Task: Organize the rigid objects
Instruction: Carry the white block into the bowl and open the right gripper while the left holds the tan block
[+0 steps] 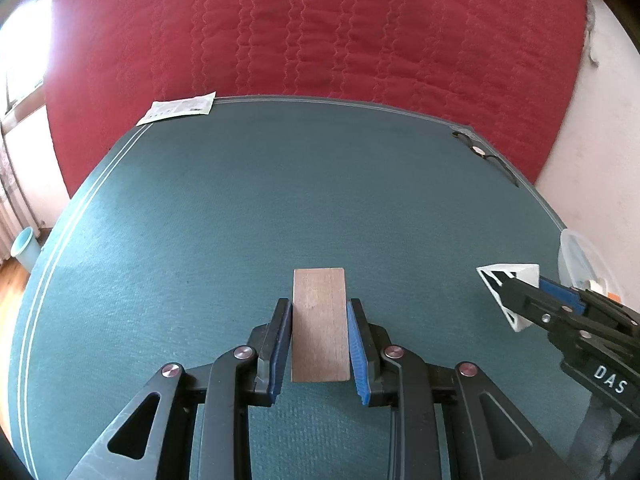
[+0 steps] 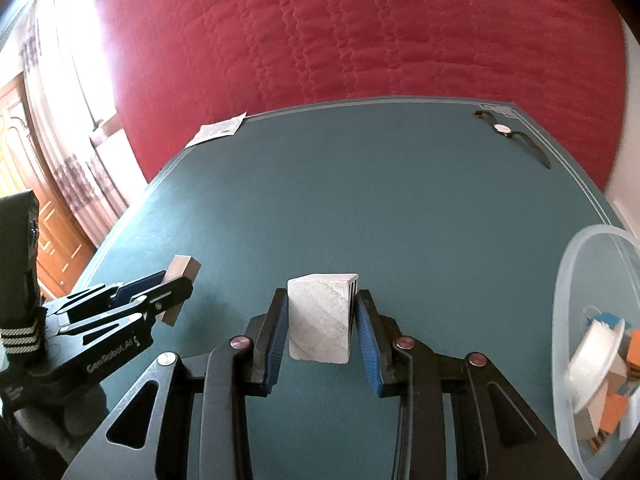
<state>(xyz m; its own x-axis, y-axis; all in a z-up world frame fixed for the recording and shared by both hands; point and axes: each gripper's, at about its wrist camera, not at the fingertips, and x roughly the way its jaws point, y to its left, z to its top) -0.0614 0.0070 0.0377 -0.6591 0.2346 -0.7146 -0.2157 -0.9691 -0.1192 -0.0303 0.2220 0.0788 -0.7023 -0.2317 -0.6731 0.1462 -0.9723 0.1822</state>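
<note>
Above mat (image 1: 200, 220) | left gripper (image 1: 319, 312) clamps wooden block (image 1: 319, 320) | tilted downward

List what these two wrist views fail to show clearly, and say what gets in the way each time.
- Clear container: cut off by the right edge in both views, so its full contents are unknown.
- Printed paper: text too small in both views.
- Wristwatch: dial too small to read.
- Wooden block: sides covered by the left gripper.
- White block: left side hidden by the right gripper.

Left gripper (image 1: 319, 312) clamped; right gripper (image 2: 322, 300) likewise (both angled down) — side by side
</note>
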